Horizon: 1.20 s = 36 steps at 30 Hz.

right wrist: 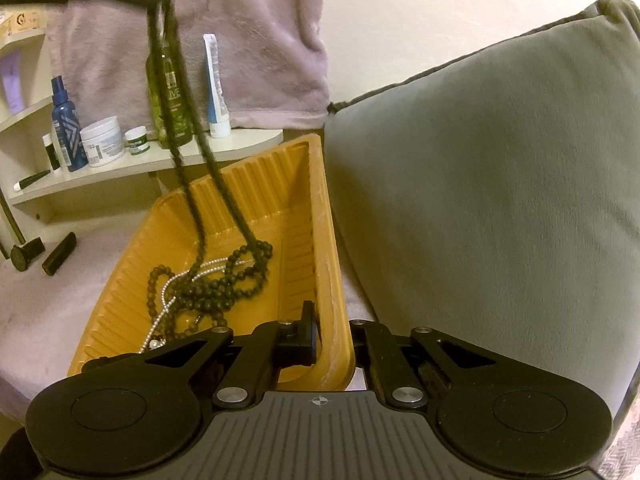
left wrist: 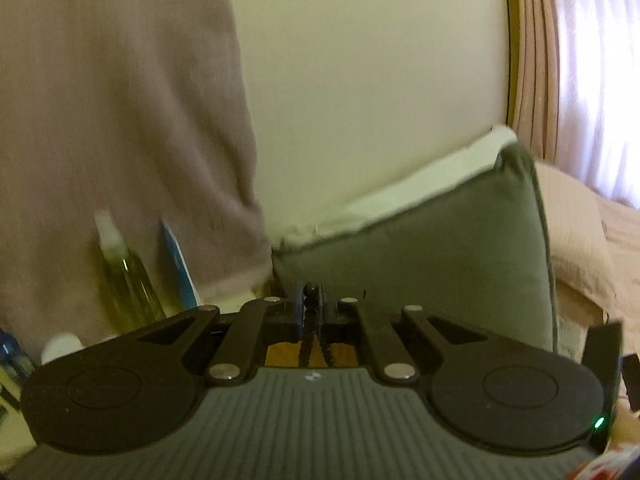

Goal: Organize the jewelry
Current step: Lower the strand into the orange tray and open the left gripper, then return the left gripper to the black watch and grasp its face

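Bedroom-type setting: cream wall, mauve fleece blanket (right wrist: 256, 40) hung behind a low white shelf (right wrist: 132, 168) of toiletries, all on a mauve-covered soft surface, probably a bed.

Left to right in the right wrist view: blue spray bottle (right wrist: 66, 128), white jar (right wrist: 102, 140), green bottle (right wrist: 168, 92), white-and-blue tube (right wrist: 216, 88), then the orange tray (right wrist: 256, 184), then a grey cushion (right wrist: 480, 184) just beside the tray.

Left claw (left wrist: 310, 304): blue pads pinched shut on the black bead necklace (right wrist: 224, 280). Strand runs taut from the claw down into the tray; its lower loops rest on the tray floor, tangled with a thin silver chain (right wrist: 176, 280).

Right claw (right wrist: 332, 340): clamped on the tray's near rim, one finger inside and the other outside, steadying it.

Progress estimate: partway. Both pieces sit in the tray, but black beads are only partly laid down and snarled with the chain. Left to do: settle or separate the strand, let go. No sorting into separate spots visible yet.
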Motion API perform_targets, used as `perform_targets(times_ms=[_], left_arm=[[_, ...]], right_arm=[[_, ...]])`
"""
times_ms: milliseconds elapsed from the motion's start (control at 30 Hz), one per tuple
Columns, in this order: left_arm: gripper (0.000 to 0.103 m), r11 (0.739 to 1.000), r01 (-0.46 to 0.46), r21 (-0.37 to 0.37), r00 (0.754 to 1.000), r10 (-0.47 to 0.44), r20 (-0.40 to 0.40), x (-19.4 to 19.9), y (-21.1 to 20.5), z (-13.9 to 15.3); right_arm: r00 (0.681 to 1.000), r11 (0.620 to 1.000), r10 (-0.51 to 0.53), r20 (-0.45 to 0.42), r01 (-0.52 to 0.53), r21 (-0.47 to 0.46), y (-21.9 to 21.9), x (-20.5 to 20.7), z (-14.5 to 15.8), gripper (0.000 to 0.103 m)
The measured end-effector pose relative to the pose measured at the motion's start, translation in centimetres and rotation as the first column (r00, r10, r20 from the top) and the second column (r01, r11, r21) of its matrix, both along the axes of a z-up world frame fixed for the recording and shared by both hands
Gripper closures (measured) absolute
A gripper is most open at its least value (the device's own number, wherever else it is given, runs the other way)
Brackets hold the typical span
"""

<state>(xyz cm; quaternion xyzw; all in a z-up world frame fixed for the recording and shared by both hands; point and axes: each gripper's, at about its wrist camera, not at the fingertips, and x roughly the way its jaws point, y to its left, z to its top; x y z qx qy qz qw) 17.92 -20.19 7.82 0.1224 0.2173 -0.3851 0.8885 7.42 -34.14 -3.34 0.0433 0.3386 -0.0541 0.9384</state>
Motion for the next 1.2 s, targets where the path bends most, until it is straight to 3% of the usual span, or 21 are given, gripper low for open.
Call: perform_targets(times_ms=[367, 433, 467, 500, 867, 1000, 1200], left_arm=[[0.096, 0.996, -0.017, 0.091, 0.988, 0.031, -0.152, 0.8, 0.2, -7.2], [0.087, 0.995, -0.029, 0.091, 0.985, 0.043, -0.164, 0.8, 0.4, -7.8], [0.078, 0.995, -0.035, 0.089, 0.985, 0.049, -0.166, 0.8, 0.5, -7.9], [0.077, 0.995, -0.043, 0.085, 0.984, 0.057, -0.167, 0.8, 0.8, -7.9], [0.072, 0.981, -0.188, 0.036, 0.977, 0.191, -0.095, -0.5, 6.2, -6.2], [0.068, 0.961, -0.275, 0.018, 0.957, 0.275, -0.088, -0.9, 8.9, -6.5], [0.068, 0.908, -0.418, 0.025, 0.904, 0.418, -0.092, -1.6, 13.5, -8.1]], right_arm=[[1.000, 1.000, -0.004, -0.009, 0.004, 0.001, -0.2, 0.2, -0.3, 0.099], [1.000, 1.000, -0.002, -0.010, 0.002, 0.002, -0.3, 0.3, -0.4, 0.099], [1.000, 1.000, -0.003, -0.010, 0.003, 0.002, -0.3, 0.3, -0.4, 0.099], [1.000, 1.000, -0.003, -0.011, 0.003, 0.002, -0.3, 0.3, -0.4, 0.099], [1.000, 1.000, -0.003, -0.011, 0.003, 0.005, -0.3, 0.4, -0.5, 0.099], [1.000, 1.000, 0.000, -0.011, 0.000, 0.004, -0.2, 0.4, -0.4, 0.099], [1.000, 1.000, 0.000, -0.012, 0.000, 0.001, -0.2, 0.3, -0.3, 0.099]])
